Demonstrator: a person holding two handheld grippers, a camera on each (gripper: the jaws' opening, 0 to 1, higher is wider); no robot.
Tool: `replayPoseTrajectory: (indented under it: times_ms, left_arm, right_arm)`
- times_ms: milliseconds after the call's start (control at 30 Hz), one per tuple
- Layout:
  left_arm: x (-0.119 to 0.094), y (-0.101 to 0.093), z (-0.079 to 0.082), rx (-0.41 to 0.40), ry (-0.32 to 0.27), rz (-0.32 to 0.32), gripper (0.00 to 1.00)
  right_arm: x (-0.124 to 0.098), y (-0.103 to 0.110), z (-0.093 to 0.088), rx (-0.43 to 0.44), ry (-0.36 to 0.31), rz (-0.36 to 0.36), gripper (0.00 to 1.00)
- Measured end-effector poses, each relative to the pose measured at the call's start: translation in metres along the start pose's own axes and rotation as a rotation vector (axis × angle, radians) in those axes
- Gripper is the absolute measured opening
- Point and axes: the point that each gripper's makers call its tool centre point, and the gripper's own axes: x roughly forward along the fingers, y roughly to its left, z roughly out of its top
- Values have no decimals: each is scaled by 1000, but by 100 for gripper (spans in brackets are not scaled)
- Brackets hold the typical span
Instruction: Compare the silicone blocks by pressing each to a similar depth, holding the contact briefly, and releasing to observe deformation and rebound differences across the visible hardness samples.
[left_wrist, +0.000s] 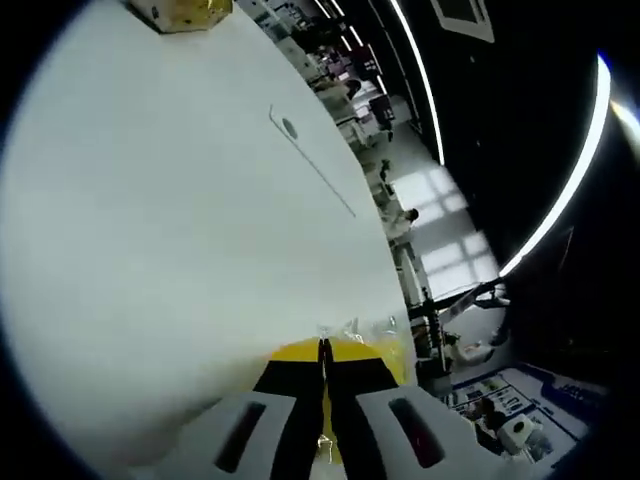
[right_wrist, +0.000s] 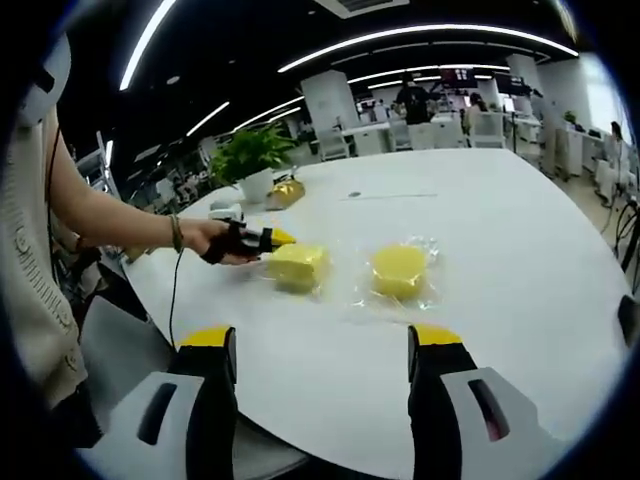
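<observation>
On the white round table (right_wrist: 520, 260), 2 yellow silicone samples are laid in clear plastic wrap: a squarish yellow silicone block (right_wrist: 296, 266) and, just beside it, a round yellow silicone puck (right_wrist: 399, 270).

In the right gripper view, the left hand-held gripper (right_wrist: 268, 239) is held in the person's hand (right_wrist: 212, 240) and its yellow-tipped end is brought against the near side of the squarish block. In the left gripper view, the left hand-held gripper (left_wrist: 323, 350) is seen with its jaws closed together, tip to tip, and yellow material with crinkled wrap lies right at the tips; whether anything is pinched between them cannot be told. The right hand-held gripper (right_wrist: 322, 345) is held released, jaws wide apart, well back from both samples, near the table edge.

The step in hand is judged to be the press on the squarish block. It is best done with a slow, square push to a modest depth, a brief pause, then a clean withdrawal, so that the same depth can be repeated on the puck.

The block's long axis is judged to run roughly across the right gripper view, its broad face up. No long axis is shown by the puck, which lies flat.
</observation>
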Motion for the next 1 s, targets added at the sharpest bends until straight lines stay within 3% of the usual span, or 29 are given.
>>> replayPoseTrajectory:
  times_ms: [233, 600, 800, 1000]
  left_arm:
    - [-7, -17, 4, 206, -4, 40, 0]
    - [-23, -58, -11, 677, 83, 84, 0]
    - [-27, -89, -20, 809, 82, 57, 0]
    - [-32, -115, -35, 865, 101, 11, 0]
  right_arm:
    - [2, 3, 2, -6, -6, 7, 64]
    - [6, 19, 13, -46, -29, 52, 61]
    - [3, 24, 14, -68, -36, 65, 61]
    - [-3, 29, 17, -85, -54, 71, 61]
